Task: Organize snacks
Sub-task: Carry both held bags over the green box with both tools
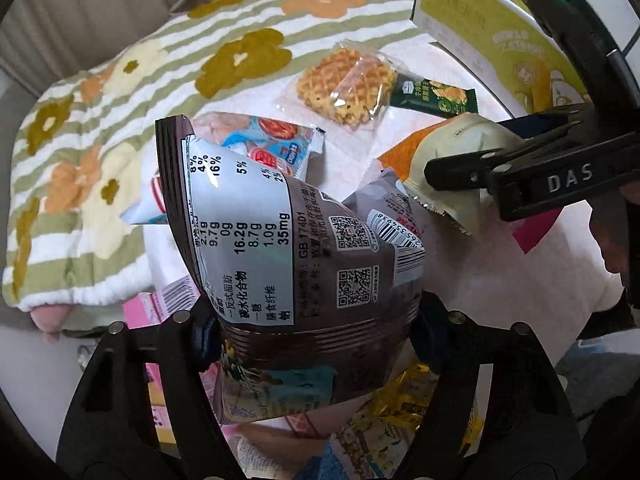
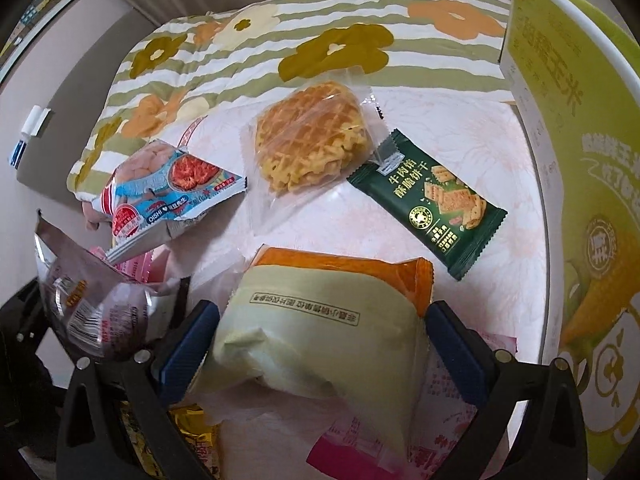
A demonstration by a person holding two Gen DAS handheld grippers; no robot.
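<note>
My left gripper (image 1: 312, 336) is shut on a brown and silver snack bag (image 1: 280, 248) and holds it upright above other packets; the bag also shows at the left of the right wrist view (image 2: 84, 300). My right gripper (image 2: 320, 332) is shut on a pale green and orange packet (image 2: 320, 320), which also shows in the left wrist view (image 1: 452, 160). A clear-wrapped waffle (image 2: 312, 140), a dark green cracker packet (image 2: 432, 204) and a blue Oishi shrimp-chip bag (image 2: 172, 192) lie on the white-pink sheet (image 2: 460, 128).
A green and white striped flower blanket (image 2: 280, 40) lies behind the snacks. A tall yellow-green corn box (image 2: 580, 140) stands at the right. Pink, gold and yellow packets (image 1: 392, 412) lie under the grippers.
</note>
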